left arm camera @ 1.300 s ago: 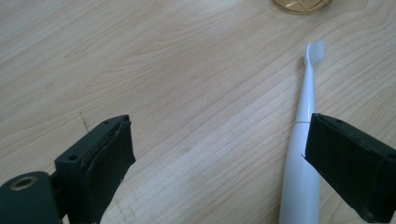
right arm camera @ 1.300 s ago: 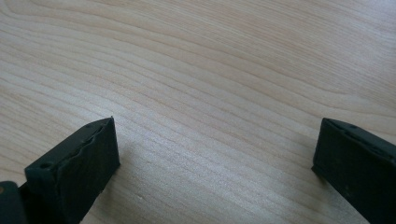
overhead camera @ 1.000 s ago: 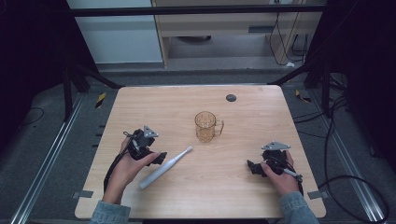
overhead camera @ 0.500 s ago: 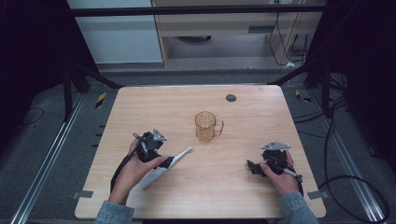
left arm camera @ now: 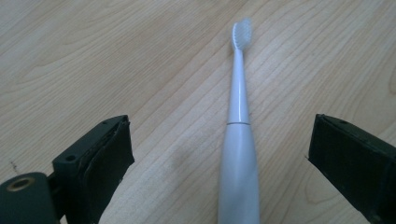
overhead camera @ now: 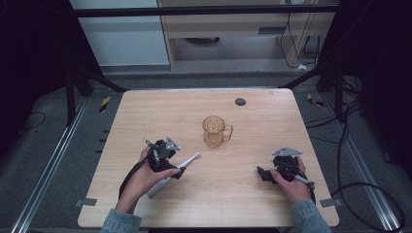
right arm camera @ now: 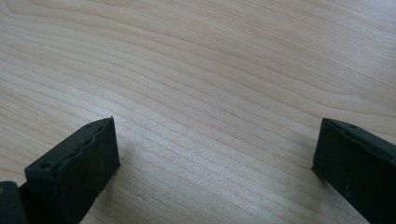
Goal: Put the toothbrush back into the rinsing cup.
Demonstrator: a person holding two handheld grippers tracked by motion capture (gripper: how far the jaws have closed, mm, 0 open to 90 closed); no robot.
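Your left gripper [left arm camera: 219, 154] has its jaws spread wide apart, one at the lower left of the left gripper view and one at the lower right. The toothbrush [left arm camera: 239, 154] lies flat on the table [left arm camera: 93, 56] between them, closer to the middle than to either jaw, and neither jaw touches it. The jaw faces are matte black and blocky, with slightly rough inner edges; a round brass-coloured insert shows at the bottom left corner of that view.

The toothbrush is pale grey-white smooth plastic. Its handle is thick and rounded at the bottom centre of the left gripper view, steps down at a thin seam to a slender neck, and ends in a small bristled head near the top centre. In the high view the toothbrush [overhead camera: 187, 161] lies at the lower left of the table [overhead camera: 252, 204], its head pointing up and to the right toward the mug [overhead camera: 214, 131]. Your left gripper [overhead camera: 167, 167] sits over its handle there.

Your right gripper [right arm camera: 215, 154] also has its jaws wide apart, with bare wood between them and nothing gripped. In the high view it [overhead camera: 265, 174] rests low at the lower right of the table.

The table is light wood with fine parallel grain. The mug is clear amber, cylindrical, with a handle on its right side, standing upright near the table's centre, well apart from both grippers.
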